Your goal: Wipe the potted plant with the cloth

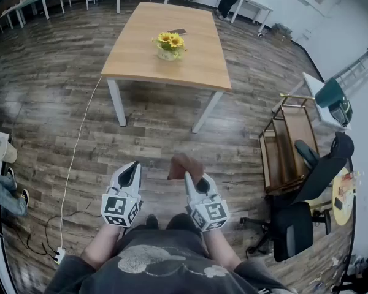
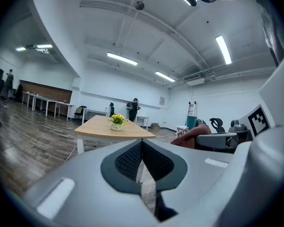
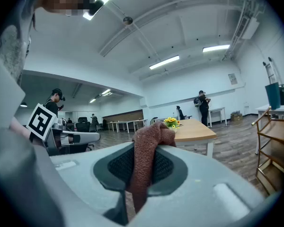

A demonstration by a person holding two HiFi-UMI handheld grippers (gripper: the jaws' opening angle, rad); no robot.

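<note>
Down by my waist, both tools point forward, almost level, side by side. Left tool [image 2: 142, 146]: jaws pressed together, dark pads meeting along one line, nothing between them. Right tool [image 3: 141, 151]: pinching the cloth [image 3: 148, 148], a reddish-brown knitted piece that bunches up above the pads and hangs down through the gap between them.

Moving outward, bare wooden floor [image 1: 153, 139] stretches ahead of both tips. The potted plant [image 1: 170, 45], yellow flowers in a small pale pot, stands well apart from the cloth, on the light wooden worktop [image 1: 193, 51] across that open floor, and nothing of mine touches it. From above, it lies ahead of the gap between the two tools. Along the right tool, the blooms peek out just to the right of the cloth's bunched top; along the left tool, they sit above and a little left of the shut jaws.

Further out, a white cable [image 1: 78, 146] trails over the floor on my left, and a wooden trolley [image 1: 286, 141] and a black office chair [image 1: 294, 226] stand on my right.
</note>
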